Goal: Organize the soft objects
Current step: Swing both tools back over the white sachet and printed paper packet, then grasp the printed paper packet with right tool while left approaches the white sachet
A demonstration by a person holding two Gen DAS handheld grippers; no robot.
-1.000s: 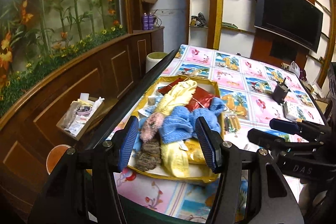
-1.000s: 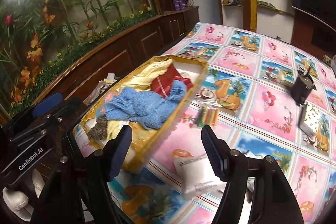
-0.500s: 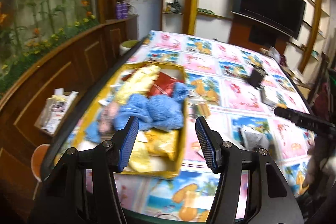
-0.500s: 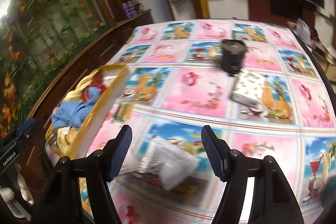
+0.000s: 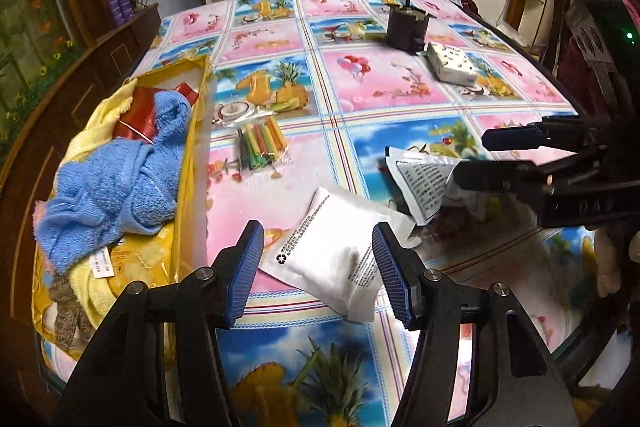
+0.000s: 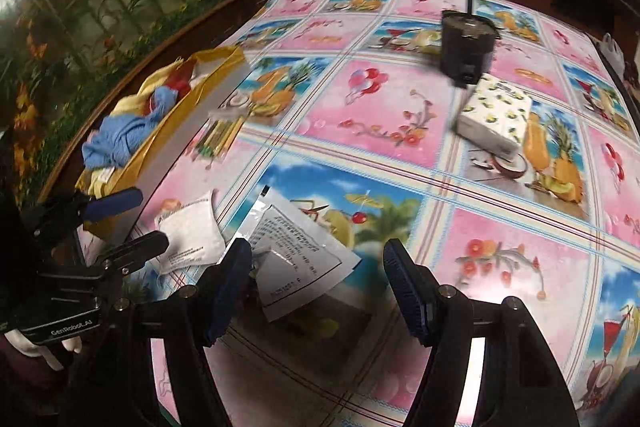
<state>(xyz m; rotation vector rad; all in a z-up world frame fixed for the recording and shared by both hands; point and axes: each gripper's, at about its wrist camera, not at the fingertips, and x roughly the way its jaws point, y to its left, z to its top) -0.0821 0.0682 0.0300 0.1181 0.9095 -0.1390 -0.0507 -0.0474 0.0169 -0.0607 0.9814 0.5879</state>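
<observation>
Both grippers hovered spread over flat packets on the fruit-print tablecloth point(image 5: 400, 99).
Left gripper point(image 5: 318, 271) framed a white pouch point(image 5: 332, 247); right gripper point(image 6: 316, 285), a printed sachet point(image 6: 296, 247); blue knitted cloth point(image 5: 116, 183) filled the yellow box point(image 5: 188, 163).

- The left gripper point(image 5: 318, 269) has been swung away from the yellow cardboard box of knitted cloths point(image 5: 188, 163) and is now held over the white padded pouch with black print point(image 5: 334, 247), which lies between its open jaws, right of the box.
- The right gripper point(image 6: 316, 285) has been carried further right of the box and lowered over the flat white printed sachet point(image 6: 298, 251).
- The box is now seen at the left edge of both views.
</observation>
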